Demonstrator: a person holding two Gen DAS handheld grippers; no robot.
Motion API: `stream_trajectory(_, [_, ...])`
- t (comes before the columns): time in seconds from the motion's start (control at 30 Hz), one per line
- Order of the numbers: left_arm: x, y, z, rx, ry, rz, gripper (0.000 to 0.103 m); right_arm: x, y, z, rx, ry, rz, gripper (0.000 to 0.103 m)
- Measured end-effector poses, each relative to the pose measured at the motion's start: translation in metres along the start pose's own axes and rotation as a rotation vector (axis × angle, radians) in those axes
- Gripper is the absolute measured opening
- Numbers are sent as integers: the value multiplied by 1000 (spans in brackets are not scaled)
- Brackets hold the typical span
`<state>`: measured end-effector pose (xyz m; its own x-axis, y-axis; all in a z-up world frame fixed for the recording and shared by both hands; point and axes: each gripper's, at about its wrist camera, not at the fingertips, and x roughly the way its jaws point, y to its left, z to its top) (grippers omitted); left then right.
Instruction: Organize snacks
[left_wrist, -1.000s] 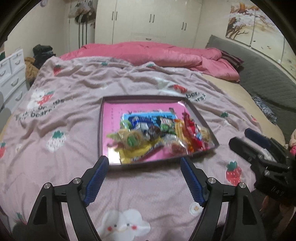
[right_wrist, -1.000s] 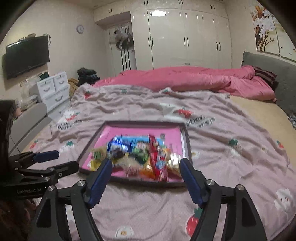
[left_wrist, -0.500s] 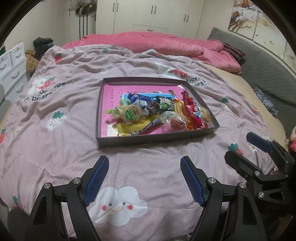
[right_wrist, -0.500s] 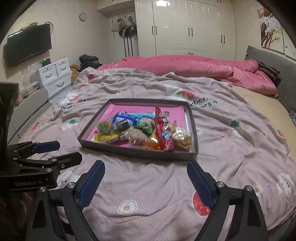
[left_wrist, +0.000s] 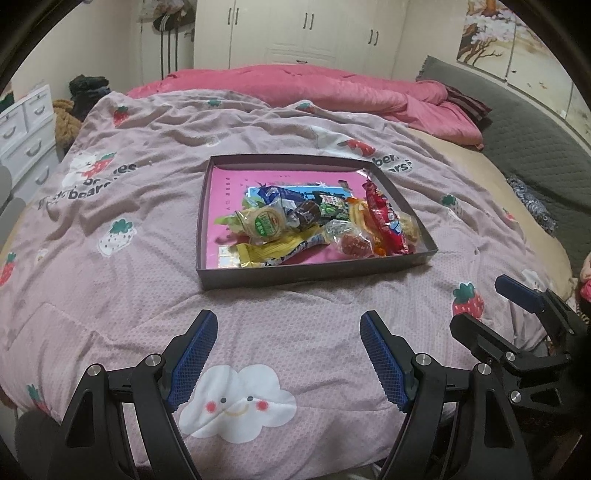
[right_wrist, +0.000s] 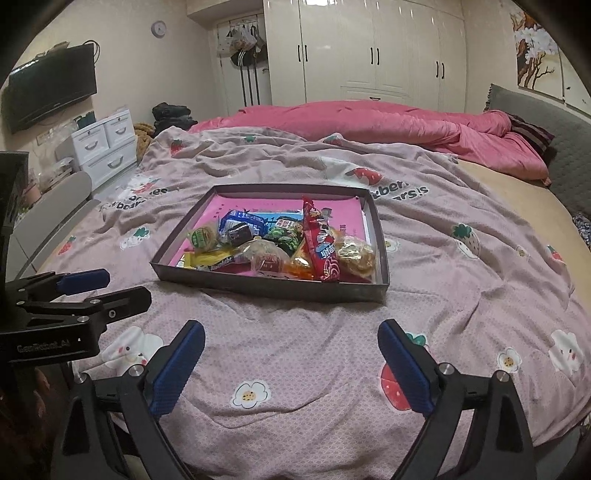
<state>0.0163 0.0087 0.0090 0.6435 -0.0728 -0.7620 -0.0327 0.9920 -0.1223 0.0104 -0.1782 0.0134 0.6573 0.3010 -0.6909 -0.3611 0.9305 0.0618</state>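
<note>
Inspecting progress, I find the snacks (left_wrist: 314, 225) all heaped inside the shallow tray (left_wrist: 317, 275) on the strawberry bedspread (left_wrist: 110, 280); no wrapper lies loose outside it. My left gripper (left_wrist: 288, 363) and right gripper (right_wrist: 291, 365) both hover spread apart and empty, near the tray's front wall. I judge gathering complete; tidying the pile may remain.

Bare blanket (left_wrist: 288, 302) lies between both grippers and the tray's near wall (left_wrist: 317, 275), unobstructed.
</note>
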Motion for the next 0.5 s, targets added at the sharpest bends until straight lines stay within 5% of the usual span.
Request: stream_trajectory(0.5, [-3, 1, 0, -1, -4, 10, 81, 3, -3, -2, 15, 17, -5, 99])
